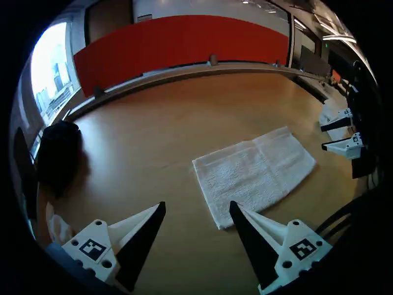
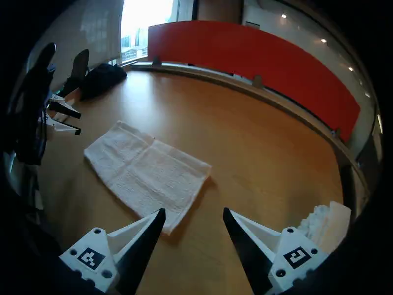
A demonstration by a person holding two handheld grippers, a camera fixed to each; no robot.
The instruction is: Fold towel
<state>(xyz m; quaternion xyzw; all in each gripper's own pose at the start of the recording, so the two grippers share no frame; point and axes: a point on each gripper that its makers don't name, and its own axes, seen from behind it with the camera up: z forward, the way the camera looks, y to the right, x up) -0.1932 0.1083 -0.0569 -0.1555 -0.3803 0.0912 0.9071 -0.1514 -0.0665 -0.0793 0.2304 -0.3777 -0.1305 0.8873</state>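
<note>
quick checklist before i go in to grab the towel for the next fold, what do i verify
1. Left tongs open: ok, jaws spread.
2. Right tongs open: ok, jaws spread.
3. Towel flat on the table: ok, one crease runs across it.
4. Towel free: ok, neither tongs touch it.
5. Black bag apart from the towel: ok, it sits off by the table's edge.
6. Layers already folded: cannot tell.

My left tool (image 1: 196, 203) hovers tilted down, fingers (image 1: 142, 236) spread wide; my right tool (image 2: 194, 210) hovers tilted down too, fingers spread.
</note>
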